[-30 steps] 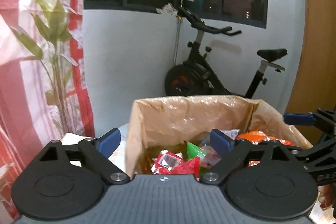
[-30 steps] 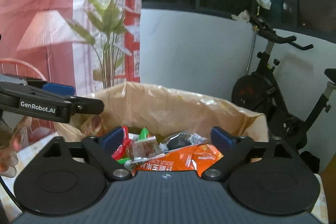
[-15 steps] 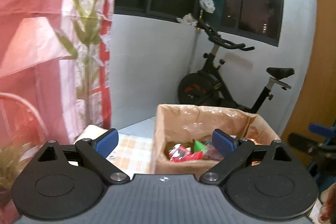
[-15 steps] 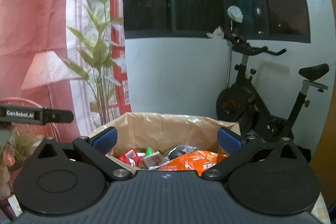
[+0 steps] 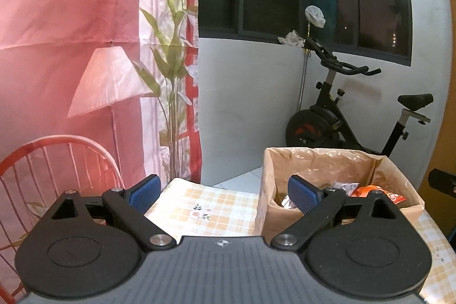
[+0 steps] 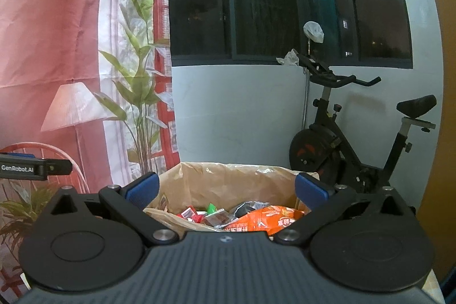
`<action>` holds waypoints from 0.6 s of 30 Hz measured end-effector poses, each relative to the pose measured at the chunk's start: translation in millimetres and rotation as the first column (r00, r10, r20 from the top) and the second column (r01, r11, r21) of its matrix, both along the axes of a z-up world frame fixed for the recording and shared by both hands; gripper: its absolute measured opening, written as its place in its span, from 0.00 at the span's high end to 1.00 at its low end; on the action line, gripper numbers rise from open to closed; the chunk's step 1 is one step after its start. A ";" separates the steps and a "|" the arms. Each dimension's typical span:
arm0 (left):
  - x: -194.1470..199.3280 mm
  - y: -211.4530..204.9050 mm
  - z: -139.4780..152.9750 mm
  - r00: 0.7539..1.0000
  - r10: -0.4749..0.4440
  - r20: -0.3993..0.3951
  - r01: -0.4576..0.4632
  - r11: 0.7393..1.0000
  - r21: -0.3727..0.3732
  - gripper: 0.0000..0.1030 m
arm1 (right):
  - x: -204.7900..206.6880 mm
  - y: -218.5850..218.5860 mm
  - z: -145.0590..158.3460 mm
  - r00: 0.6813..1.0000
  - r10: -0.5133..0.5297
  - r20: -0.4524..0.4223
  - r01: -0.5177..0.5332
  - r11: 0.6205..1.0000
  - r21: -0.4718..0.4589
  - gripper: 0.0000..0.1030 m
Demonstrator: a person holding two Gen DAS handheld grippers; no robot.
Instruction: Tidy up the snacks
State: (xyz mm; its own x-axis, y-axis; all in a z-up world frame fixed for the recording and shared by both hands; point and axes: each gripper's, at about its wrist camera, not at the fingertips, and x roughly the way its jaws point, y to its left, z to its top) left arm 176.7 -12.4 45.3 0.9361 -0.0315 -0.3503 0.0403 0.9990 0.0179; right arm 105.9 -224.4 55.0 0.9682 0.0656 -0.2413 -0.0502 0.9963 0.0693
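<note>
- The right tongs (image 6: 225, 190) stand spread wide, blue pads far apart, with nothing gripped; the jaws have just been opening further, and only air and the far view of the box lie between them.
- The left tongs (image 5: 225, 190) are likewise spread, with no item pinched between the blue pads.
- In the right wrist view, the left tongs show at the far left edge as a black bar with white lettering and a blue pad on top.
- Past the right tongs sits the cardboard box (image 6: 236, 184), lined with a crinkled brownish plastic bag, open at the top.
- The snacks (image 6: 216, 214) lie inside the box: small red, green and silver packets packed together, with an orange packet (image 6: 270, 220) on top toward the right side.
- In the left wrist view the same box (image 5: 322, 164) sits to the right, behind the right-hand pad, with the orange packet (image 5: 379, 191) showing over its rim.
- The box rests on a surface (image 5: 205, 207) covered with a yellow checked cloth with small flowers.
- A red chair (image 5: 57, 158) stands at the left, near a pink backdrop printed with a lamp and a plant.
- An exercise bike (image 6: 342, 138) stands against the white wall beyond the box, under a dark window.
</note>
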 end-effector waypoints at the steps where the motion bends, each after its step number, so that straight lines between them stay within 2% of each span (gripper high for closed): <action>1: 0.2 0.1 -0.7 1.000 0.004 -0.002 -0.004 1.000 0.000 0.06 | 0.0 0.2 -0.2 1.000 0.002 0.000 -0.002 1.000 0.001 0.00; 18: -4.8 -5.3 -4.5 1.000 -0.011 -0.010 0.011 1.000 0.028 0.06 | -4.9 -2.5 -1.1 1.000 -0.015 0.001 0.015 1.000 0.003 0.00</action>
